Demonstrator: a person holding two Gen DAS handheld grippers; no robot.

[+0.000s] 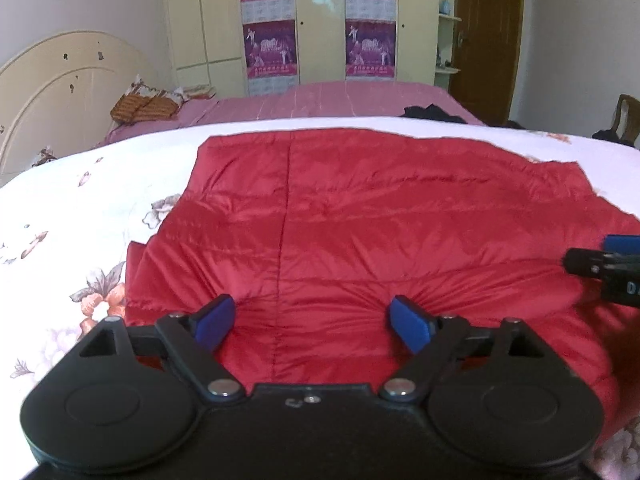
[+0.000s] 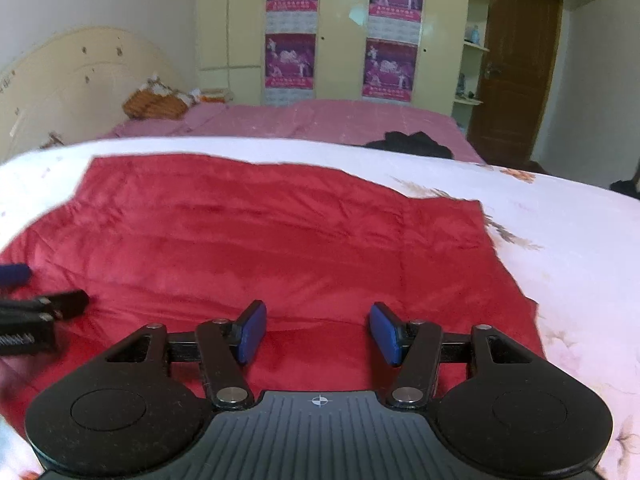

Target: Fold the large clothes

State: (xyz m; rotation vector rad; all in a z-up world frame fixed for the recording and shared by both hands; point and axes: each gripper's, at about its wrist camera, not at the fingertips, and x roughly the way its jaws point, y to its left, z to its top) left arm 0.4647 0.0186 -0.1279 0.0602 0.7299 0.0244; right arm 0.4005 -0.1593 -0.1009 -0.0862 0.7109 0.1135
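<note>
A red quilted jacket [image 1: 360,216] lies spread flat on the white floral bedspread [image 1: 80,208]; it also fills the right wrist view [image 2: 260,240]. My left gripper [image 1: 312,324] is open, its blue pads just above the jacket's near edge, holding nothing. My right gripper [image 2: 318,334] is open over the jacket's near right part, empty. The right gripper also shows at the right edge of the left wrist view [image 1: 600,260], and the left gripper at the left edge of the right wrist view [image 2: 36,296].
A pink-sheeted bed [image 1: 340,100] lies beyond, with a dark garment [image 1: 432,114] and an orange patterned pillow [image 1: 140,108] on it. A cream headboard [image 1: 60,92], a wardrobe [image 1: 320,20] with purple posters and a brown door [image 1: 488,40] stand behind.
</note>
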